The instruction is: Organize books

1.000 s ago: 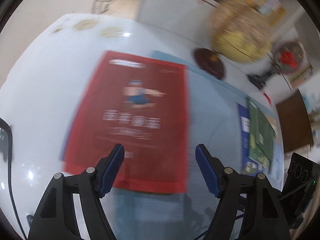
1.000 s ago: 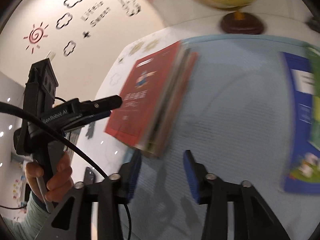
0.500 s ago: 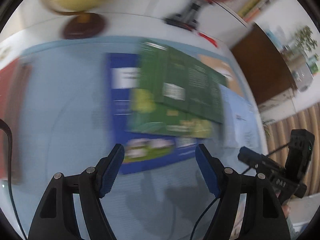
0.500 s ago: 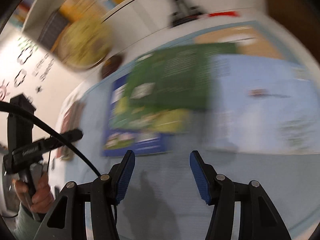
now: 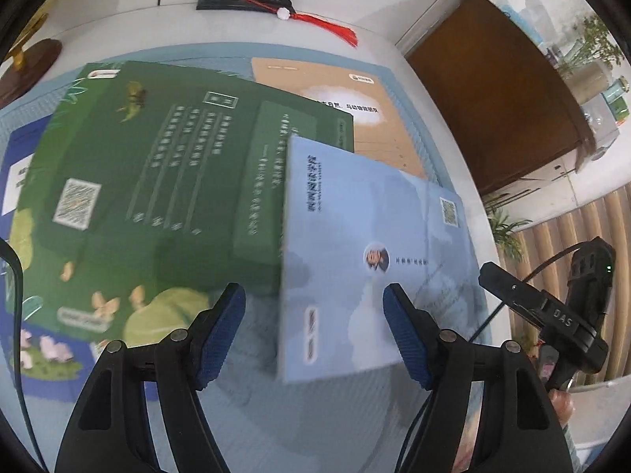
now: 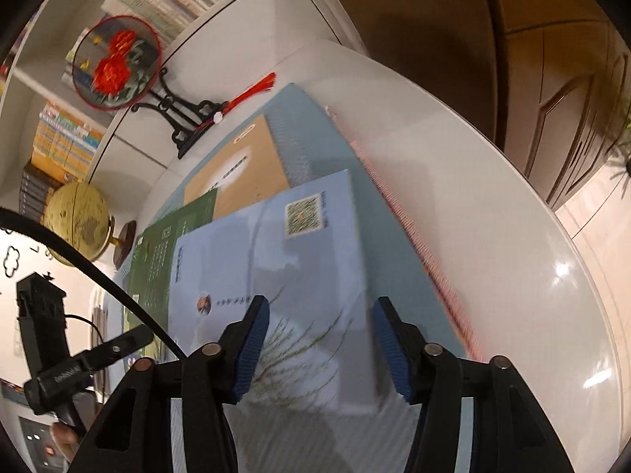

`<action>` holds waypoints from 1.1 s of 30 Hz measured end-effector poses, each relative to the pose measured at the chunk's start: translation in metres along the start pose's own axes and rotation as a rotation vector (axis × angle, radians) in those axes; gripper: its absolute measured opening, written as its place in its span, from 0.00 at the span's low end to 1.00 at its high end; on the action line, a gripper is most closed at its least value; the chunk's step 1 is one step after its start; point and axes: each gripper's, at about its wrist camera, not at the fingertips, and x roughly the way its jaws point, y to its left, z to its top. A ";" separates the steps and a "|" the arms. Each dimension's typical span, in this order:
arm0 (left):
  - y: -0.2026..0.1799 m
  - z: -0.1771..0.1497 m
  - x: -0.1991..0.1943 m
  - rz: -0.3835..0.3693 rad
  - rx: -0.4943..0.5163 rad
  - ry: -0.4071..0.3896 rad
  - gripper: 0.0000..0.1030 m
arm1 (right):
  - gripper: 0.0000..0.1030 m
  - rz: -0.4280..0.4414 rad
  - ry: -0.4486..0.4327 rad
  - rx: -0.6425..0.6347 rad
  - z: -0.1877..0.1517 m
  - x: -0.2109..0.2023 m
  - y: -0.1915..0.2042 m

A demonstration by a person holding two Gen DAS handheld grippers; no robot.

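Newly in view: pale-blue book [image 5: 366, 260] on blue mat [image 6: 311, 146].

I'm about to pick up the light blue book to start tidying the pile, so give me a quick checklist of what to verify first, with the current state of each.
1. Light blue book on top of the pile, nothing on it: ok.
2. It overlaps the green book and the tan book, so lifting it should not drag them: cannot tell.
3. Left gripper empty, jaws closing with nothing pinched: ok.
4. Right gripper empty, jaws closing above the book's near end: ok.
5. Either gripper's pads at a book edge ready to grip: not ok, both hover over the cover.
6. Views sharp enough to aim: not ok, motion blur.
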 end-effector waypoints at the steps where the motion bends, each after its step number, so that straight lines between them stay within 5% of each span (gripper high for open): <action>1: -0.003 0.002 0.004 0.011 0.004 -0.004 0.65 | 0.46 0.011 0.003 -0.003 0.002 0.001 -0.003; 18: -0.019 0.018 0.015 0.045 0.021 -0.043 0.65 | 0.47 0.024 0.042 -0.121 0.039 0.035 0.006; 33: 0.043 -0.024 -0.041 -0.091 -0.182 -0.138 0.65 | 0.47 0.427 0.090 -0.245 -0.001 -0.043 0.059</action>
